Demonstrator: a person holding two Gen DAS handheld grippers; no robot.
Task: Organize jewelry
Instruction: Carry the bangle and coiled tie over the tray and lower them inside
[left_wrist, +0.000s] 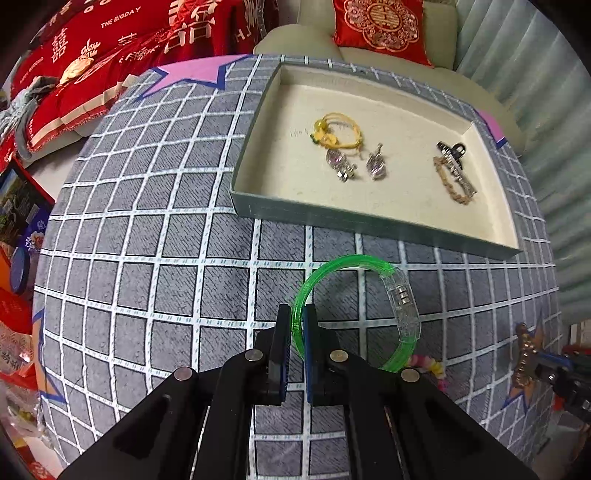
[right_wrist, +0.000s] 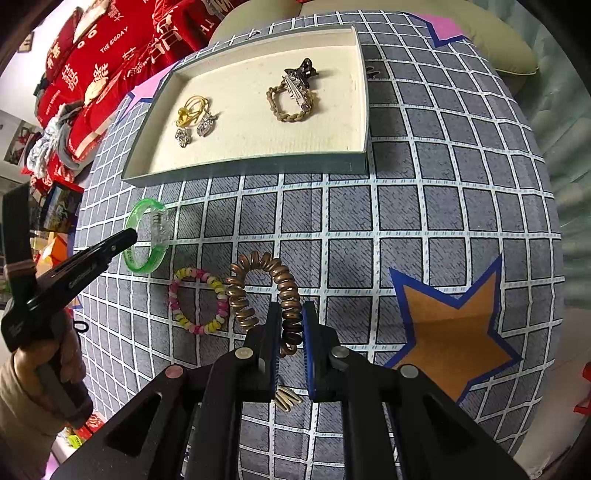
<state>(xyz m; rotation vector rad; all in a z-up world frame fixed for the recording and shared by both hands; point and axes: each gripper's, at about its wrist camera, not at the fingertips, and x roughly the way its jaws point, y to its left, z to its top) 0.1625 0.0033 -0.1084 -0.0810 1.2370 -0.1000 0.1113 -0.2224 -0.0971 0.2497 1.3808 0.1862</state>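
Left gripper (left_wrist: 297, 325): I have its jaws closed on the band of the green bangle (left_wrist: 354, 310), on the side away from its clasp.
Green bangle, place: on the checked cloth (left_wrist: 147, 258), just short of the tray's near wall.
Green bangle, look: translucent green hoop with a clear, chunky clasp block.
Green bangle, handling: I judge it stiff, light and slick; a grip across the thin band suits, since the clasp looks bulky.
Beaded bracelet (right_wrist: 197, 301): pink and yellow, lying flat between the bangle and the coil, untouched.
Right gripper (right_wrist: 291, 326): my jaws stand narrowly apart around one loop of the copper coil hair tie (right_wrist: 258, 291); whether they press it firmly I cannot tell.
Coil tie, handling: springy and soft, I judge; likely to stretch and dangle, so take several turns at once.
Tray (right_wrist: 258, 162): shallow, cream-lined; holds a yellow cord bracelet (right_wrist: 192, 109), crystal earrings (right_wrist: 195, 131), a braided tie (right_wrist: 291, 107) and a hair clip (right_wrist: 301, 79).
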